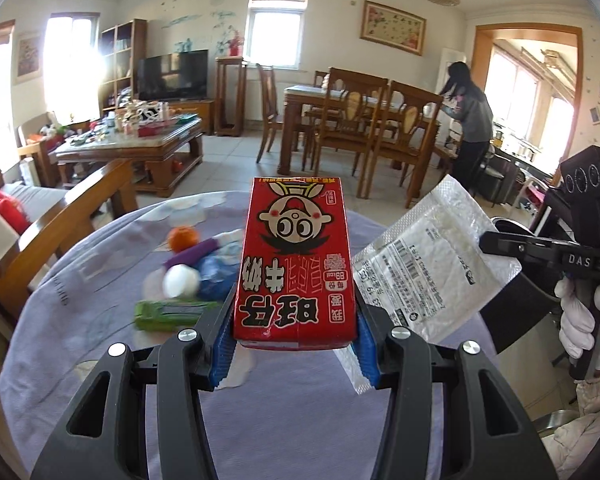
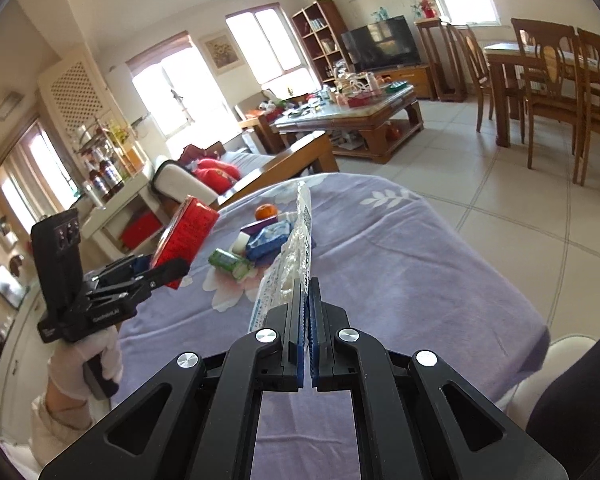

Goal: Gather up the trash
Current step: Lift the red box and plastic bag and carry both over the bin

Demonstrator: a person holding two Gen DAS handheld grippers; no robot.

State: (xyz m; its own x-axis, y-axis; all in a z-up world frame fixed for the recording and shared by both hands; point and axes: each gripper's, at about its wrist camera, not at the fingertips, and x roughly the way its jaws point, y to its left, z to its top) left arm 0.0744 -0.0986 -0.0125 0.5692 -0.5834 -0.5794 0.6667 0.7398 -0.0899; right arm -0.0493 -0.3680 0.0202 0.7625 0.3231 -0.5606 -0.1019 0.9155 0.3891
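Both grippers are loaded and held above the table [image 1: 100, 360] with its lilac cloth. The left gripper [image 1: 296, 344] is about half open, its blue pads pressed on the two sides of a red milk carton [image 1: 296, 268] that stands up out of the jaws, print upside down to the camera. The right gripper [image 2: 309, 320] is closed almost completely, pinching the lower edge of a flat white plastic wrapper [image 2: 296, 248] (seen edge-on from its own camera, face-on from the left one), which rises above the pads and looks floppy. More litter lies on the cloth near the far edge: a green packet [image 1: 168, 312], a white ball [image 1: 182, 280], blue crumpled plastic [image 1: 216, 276], a purple stick [image 1: 194, 254] and an orange fruit [image 1: 184, 238] — the last likely not trash at all. The step in hand seems to be carrying both pieces to a bin; a dark cylindrical container [image 1: 516, 288] just behind the wrapper on the right may be it, though I cannot be sure. Done well, this means keeping both grips firm until each piece is over the opening, releasing one at a time — wrapper first, since it could flutter off target.
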